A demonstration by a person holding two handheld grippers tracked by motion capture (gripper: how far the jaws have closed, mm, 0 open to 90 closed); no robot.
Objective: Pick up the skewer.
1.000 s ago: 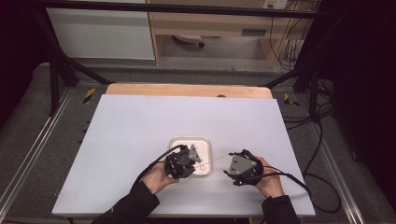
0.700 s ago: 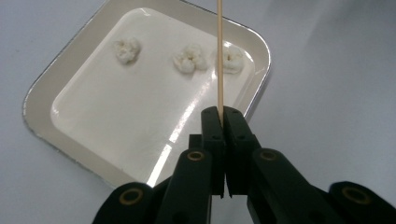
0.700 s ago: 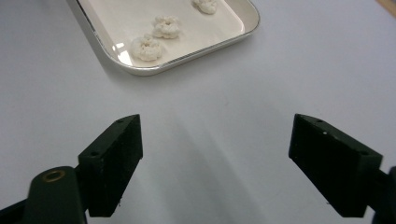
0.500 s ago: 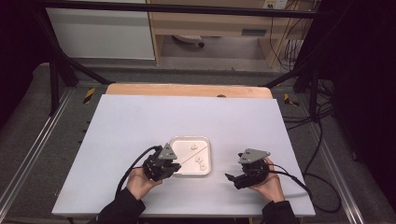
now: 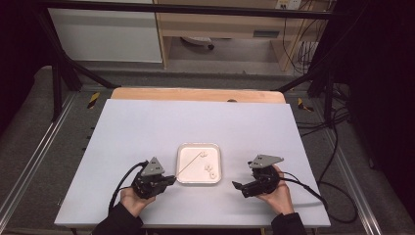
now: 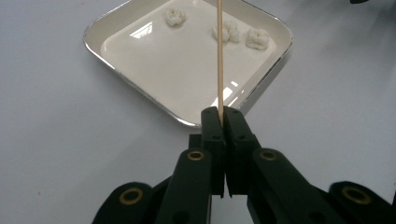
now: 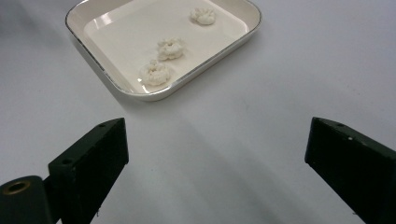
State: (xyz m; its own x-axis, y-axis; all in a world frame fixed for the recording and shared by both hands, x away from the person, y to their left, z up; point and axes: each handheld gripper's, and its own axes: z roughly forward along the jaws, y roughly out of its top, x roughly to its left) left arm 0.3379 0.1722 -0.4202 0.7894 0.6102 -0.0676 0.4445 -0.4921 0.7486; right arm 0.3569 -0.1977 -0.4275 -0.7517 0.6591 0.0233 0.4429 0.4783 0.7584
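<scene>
- The white surface (image 5: 147,127) carried one square white tray (image 5: 198,146) near its front edge, and that tray stayed where it had been a second before; both of the person's hands had meanwhile drawn clear of it, one to each side.
- The left gripper (image 5: 169,180), which a second earlier sat over the tray's left edge, had slid away and now rested just left of the tray, its jaws clamped tight on the near end of a thin wooden skewer (image 6: 219,56).
- That skewer reached from the gripper across the tray's rim and slanted over its floor, its far end among the pieces near the tray's far side; whether the tip touched or had pierced one could not be told.
- The right gripper (image 5: 237,185) sat well to the right of the tray, its jaws having just been opening, now wide apart over bare surface with nothing between them.
- Three small white popcorn-like pieces (image 7: 170,48) lay loose on the tray's floor, two close together and one apart.
- Judged from this, the right hand had let go and stepped back, leaving the work to the skewer; none of the pieces looked threaded onto it yet, so spearing them seemed the step still ahead.
</scene>
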